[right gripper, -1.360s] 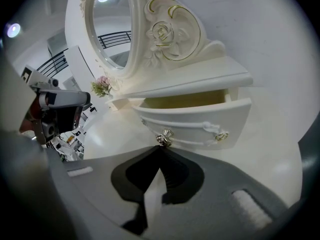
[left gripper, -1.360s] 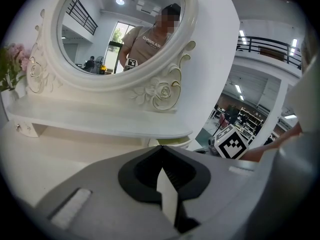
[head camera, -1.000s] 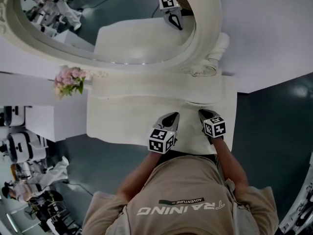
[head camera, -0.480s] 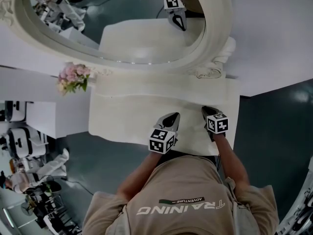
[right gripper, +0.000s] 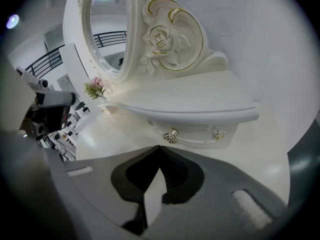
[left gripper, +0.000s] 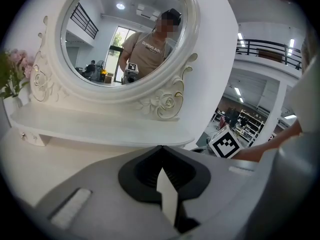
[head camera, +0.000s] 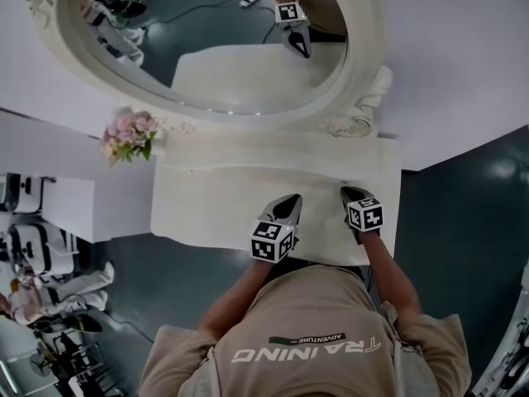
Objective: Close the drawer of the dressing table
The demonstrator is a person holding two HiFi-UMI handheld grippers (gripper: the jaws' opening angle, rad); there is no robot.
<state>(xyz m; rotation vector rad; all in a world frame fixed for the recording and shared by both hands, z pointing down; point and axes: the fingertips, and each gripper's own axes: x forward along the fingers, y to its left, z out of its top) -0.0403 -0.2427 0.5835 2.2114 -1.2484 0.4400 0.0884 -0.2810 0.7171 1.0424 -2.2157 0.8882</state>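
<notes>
The person wears a tan short-sleeved T-shirt (head camera: 306, 337) with white lettering across it. The left gripper (head camera: 288, 203) and right gripper (head camera: 348, 193) are grey, their jaws tapered, lined black and ribbed inside. Each carries a white cube (head camera: 272, 239) bearing black square markers on every visible face.

The beige shirt (head camera: 306, 370), just below the dressing table (head camera: 223, 205), bears upside-down white print "TRAINING" beside smaller "ADVENTURE".
</notes>
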